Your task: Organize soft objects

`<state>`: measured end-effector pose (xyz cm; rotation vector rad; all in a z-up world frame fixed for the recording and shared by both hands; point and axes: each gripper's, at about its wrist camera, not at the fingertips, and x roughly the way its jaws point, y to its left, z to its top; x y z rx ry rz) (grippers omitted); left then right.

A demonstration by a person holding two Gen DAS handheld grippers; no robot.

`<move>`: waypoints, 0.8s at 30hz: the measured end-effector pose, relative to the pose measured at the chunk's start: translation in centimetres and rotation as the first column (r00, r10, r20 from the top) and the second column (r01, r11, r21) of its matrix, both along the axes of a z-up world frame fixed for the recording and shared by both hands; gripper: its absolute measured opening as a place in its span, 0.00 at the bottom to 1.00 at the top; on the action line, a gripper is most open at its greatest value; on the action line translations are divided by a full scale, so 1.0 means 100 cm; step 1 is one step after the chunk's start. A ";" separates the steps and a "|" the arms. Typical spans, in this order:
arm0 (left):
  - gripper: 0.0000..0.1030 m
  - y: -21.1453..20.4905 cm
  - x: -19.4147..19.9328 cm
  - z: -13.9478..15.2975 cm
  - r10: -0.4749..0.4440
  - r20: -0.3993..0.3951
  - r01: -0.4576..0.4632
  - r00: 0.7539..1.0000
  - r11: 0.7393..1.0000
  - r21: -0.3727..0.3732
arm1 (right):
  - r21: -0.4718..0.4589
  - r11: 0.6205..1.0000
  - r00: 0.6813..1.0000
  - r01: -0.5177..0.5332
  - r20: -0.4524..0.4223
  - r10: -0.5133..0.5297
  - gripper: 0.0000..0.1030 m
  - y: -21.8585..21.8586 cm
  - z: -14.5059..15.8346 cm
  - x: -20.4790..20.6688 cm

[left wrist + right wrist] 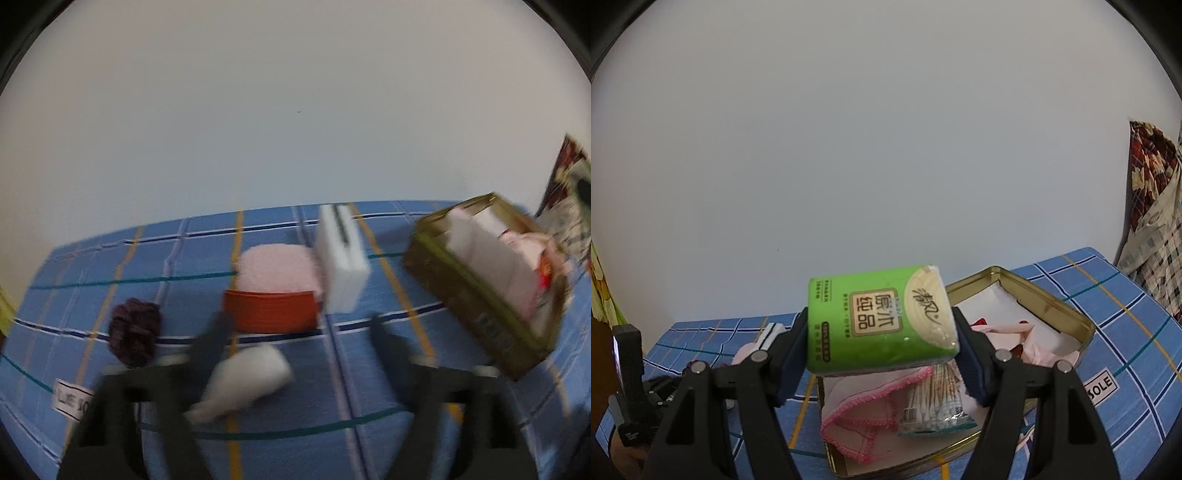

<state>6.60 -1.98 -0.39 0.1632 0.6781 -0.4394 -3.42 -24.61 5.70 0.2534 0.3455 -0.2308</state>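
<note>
Item: green tissue pack (882,319), soft-wrapped, clamped between the jaws of the right gripper (881,343) and held above the near end of the open gold tin (1027,291).
Handling: judged light and squashy; the film looks slick, so a grip across the two short ends, as now, suits it; hard squeezing would dent it.

Tin contents: pink-edged cloth (864,410), packet of cotton swabs (936,402), pink fabric at the far side. All limp and light; best taken by a bunched fold or the packet's edge.

Left gripper (299,328): jaws wide apart, nothing between them, above the blue checked table (92,258). The view is blurred.

Loose on the table, left view:
- white rolled sock-like piece (251,376), near, just below the left jaw; soft, take at mid-body.
- dark purple scrunchie-like bundle (135,332), left; springy, pinch anywhere.
- pink fluffy pad (277,269) in an orange dish (271,312); compressible.
- white foam block (343,258), upright beside the dish; light, grip across the flat faces.
</note>
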 end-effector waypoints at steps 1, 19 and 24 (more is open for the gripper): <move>0.83 0.000 0.002 -0.002 -0.005 0.004 0.005 1.000 1.000 0.023 | -0.003 1.000 1.000 0.003 -0.001 -0.003 0.69 0.001 0.000 0.000; 0.34 0.005 0.033 -0.013 0.083 -0.082 -0.083 0.993 0.997 -0.005 | 0.030 0.999 0.999 0.032 -0.004 -0.032 0.69 -0.004 0.002 -0.002; 0.26 0.005 0.011 0.009 0.084 0.021 -0.082 0.996 0.994 -0.074 | 0.037 0.998 0.999 0.041 0.026 -0.042 0.69 -0.006 0.007 -0.008</move>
